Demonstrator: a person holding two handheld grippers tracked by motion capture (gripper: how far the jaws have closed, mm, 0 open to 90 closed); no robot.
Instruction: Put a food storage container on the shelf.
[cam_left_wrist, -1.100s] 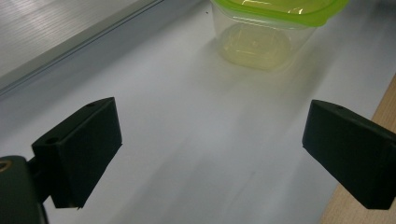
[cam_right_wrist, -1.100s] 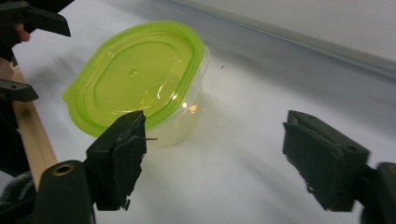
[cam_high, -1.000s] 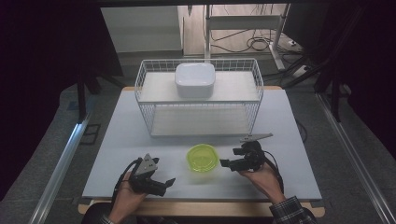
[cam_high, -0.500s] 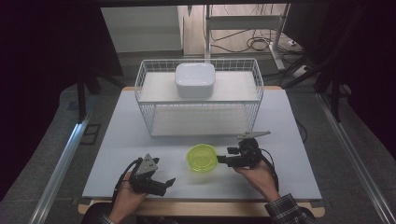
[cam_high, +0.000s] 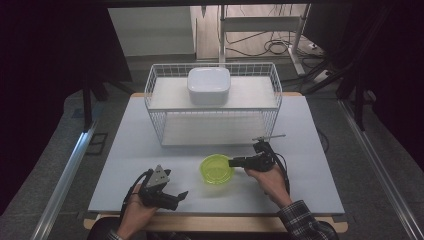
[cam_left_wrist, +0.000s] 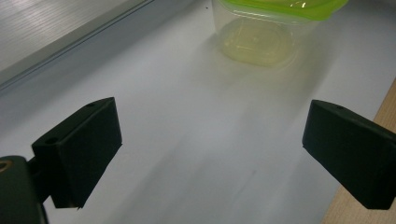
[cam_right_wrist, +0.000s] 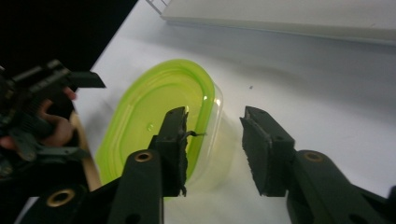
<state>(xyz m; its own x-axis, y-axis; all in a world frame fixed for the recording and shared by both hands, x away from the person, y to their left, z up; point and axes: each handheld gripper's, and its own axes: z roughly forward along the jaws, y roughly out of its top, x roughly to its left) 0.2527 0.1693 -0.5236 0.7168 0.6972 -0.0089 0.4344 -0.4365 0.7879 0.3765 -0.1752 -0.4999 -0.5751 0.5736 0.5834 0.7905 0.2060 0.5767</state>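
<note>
Green-rimmed clear plastic container (cam_high: 217, 169), one of it, sits open-topped on the pale surface (cam_high: 125, 150) near the front edge, between the two hands and closer to the right one. Right tool (cam_high: 234, 162) reaches in from the container's right side; in the right gripper view its two jaws stand apart astride the near wall of the container (cam_right_wrist: 159, 116), one jaw inside over the green rim and the other outside, neither clearly pressing on the plastic. Left tool (cam_high: 179, 197) rests low over the surface at the front left, well apart from the container, its two jaws spread wide with nothing between them; in the left gripper view the container (cam_left_wrist: 261, 28) shows farther off beyond the jaws. Behind the container stands one white wire basket (cam_high: 155, 102), and on its upper level lies one white square dish (cam_high: 208, 85). Two hands hold the tools, the right hand (cam_high: 267, 180) wearing a plaid sleeve.
</note>
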